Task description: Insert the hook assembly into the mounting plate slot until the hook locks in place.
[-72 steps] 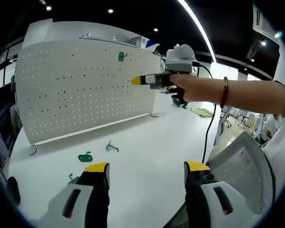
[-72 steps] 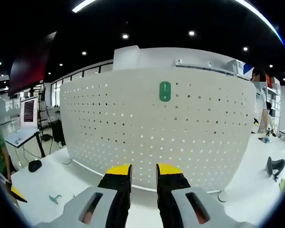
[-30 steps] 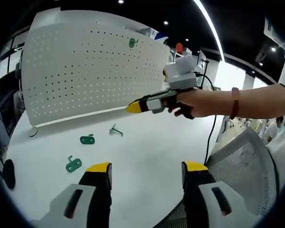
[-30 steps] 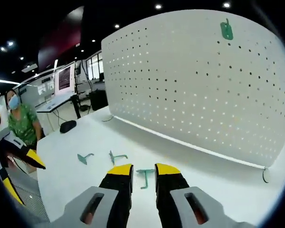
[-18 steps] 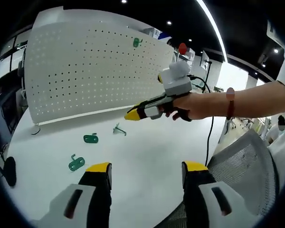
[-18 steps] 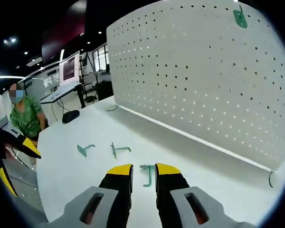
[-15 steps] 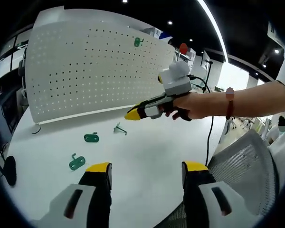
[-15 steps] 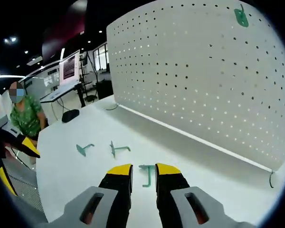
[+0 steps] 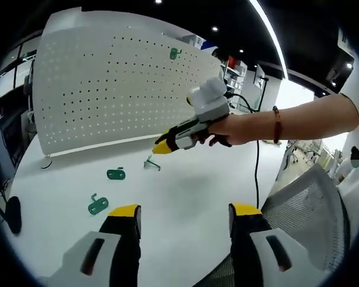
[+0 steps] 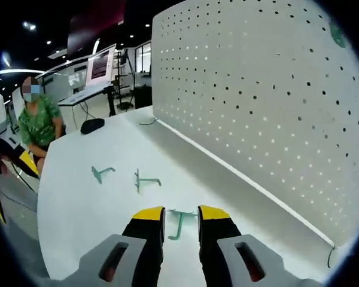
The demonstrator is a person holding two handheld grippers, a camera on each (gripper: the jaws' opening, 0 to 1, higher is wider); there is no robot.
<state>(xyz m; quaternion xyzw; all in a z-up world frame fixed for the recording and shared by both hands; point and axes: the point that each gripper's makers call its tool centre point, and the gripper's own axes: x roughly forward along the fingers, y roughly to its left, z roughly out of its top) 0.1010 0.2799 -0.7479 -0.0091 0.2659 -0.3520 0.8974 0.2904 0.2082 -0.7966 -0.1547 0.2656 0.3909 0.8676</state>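
Right gripper lower than before, nearer the green hook.

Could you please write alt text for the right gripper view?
The right gripper, jaws slightly apart, points down at a green hook lying on the white table. Two more green hooks lie farther off, and a white pegboard stands upright on the right.

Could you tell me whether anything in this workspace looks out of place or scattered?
Three green hooks lie loose at different angles on the white table, while one hook hangs on the pegboard. Nothing looks damaged or spilled.
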